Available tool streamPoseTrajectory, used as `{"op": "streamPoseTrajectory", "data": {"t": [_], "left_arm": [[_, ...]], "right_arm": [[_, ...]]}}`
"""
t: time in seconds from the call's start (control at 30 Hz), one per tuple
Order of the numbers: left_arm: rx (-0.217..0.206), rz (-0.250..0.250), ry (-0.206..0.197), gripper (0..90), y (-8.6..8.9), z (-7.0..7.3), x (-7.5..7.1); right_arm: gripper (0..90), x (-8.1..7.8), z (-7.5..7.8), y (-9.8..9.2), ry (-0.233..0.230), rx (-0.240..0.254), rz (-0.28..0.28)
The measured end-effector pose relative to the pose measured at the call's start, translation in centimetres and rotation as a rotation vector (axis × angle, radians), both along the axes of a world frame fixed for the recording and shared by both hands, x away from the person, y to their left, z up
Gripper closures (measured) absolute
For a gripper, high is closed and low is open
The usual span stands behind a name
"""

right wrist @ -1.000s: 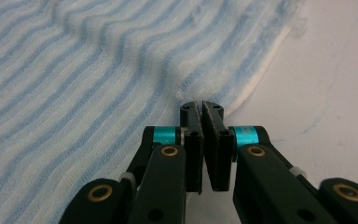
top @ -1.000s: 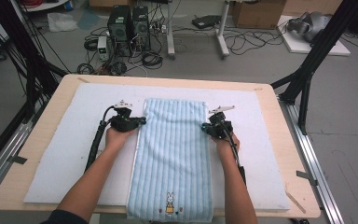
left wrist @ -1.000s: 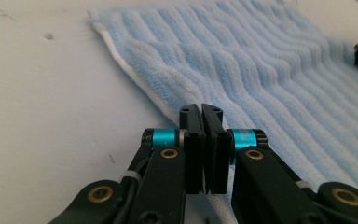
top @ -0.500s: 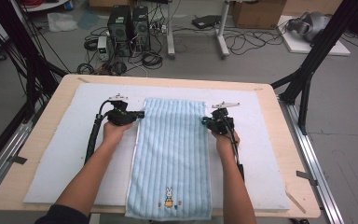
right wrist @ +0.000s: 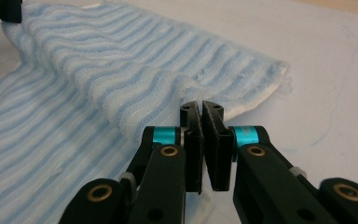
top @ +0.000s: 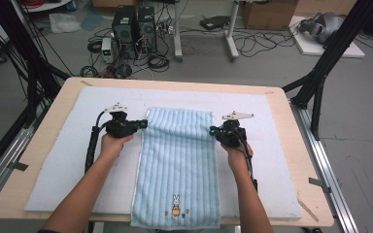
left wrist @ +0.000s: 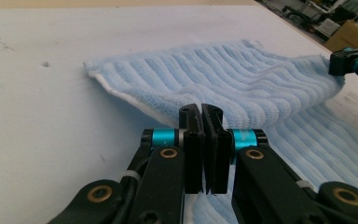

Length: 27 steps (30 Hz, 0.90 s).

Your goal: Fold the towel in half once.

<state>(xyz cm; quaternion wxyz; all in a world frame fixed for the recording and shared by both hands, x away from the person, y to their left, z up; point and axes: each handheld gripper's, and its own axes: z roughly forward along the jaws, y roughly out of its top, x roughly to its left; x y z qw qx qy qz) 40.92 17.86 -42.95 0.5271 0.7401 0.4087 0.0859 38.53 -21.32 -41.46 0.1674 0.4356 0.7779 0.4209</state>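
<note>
Even, soft overhead light fell on the table (top: 291,160); shadows stayed faint, and the high view looked slightly blurred.

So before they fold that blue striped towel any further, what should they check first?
1. Left gripper clamped on the towel edge: ok, jaws shut on the cloth.
2. Right gripper clamped on the opposite edge: ok, jaws shut on the cloth.
3. Both grips level with each other across the towel: ok, roughly in line in the high view.
4. Far end lifted evenly: ok, a raised ridge runs between the grippers.
5. White mat beyond the towel free for laying it down: ok.
6. Near end with the rabbit picture lying flat: cannot tell, it hangs over the table edge.
</note>
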Motion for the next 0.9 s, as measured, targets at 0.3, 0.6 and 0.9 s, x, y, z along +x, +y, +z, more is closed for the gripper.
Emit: {"op": "streamPoseTrajectory", "data": {"t": [0.3, 0.6, 0.9], "left_arm": [[0.014, -0.074, -0.046, 86.7, 0.5, 0.7, -4.2], [0.008, -0.126, -0.057, 86.4, 0.7, -0.3, -8.0], [0.015, -0.168, -0.032, 86.4, 0.8, -1.5, -10.0]], "right_arm": [[86.4, -3.3, 0.4, -0.7, -0.022, 0.018, 0.049], [86.4, -7.2, -0.8, -1.1, -0.024, 0.012, 0.080], [86.2, -9.1, -1.3, -1.3, 0.004, 0.000, 0.105]]}}
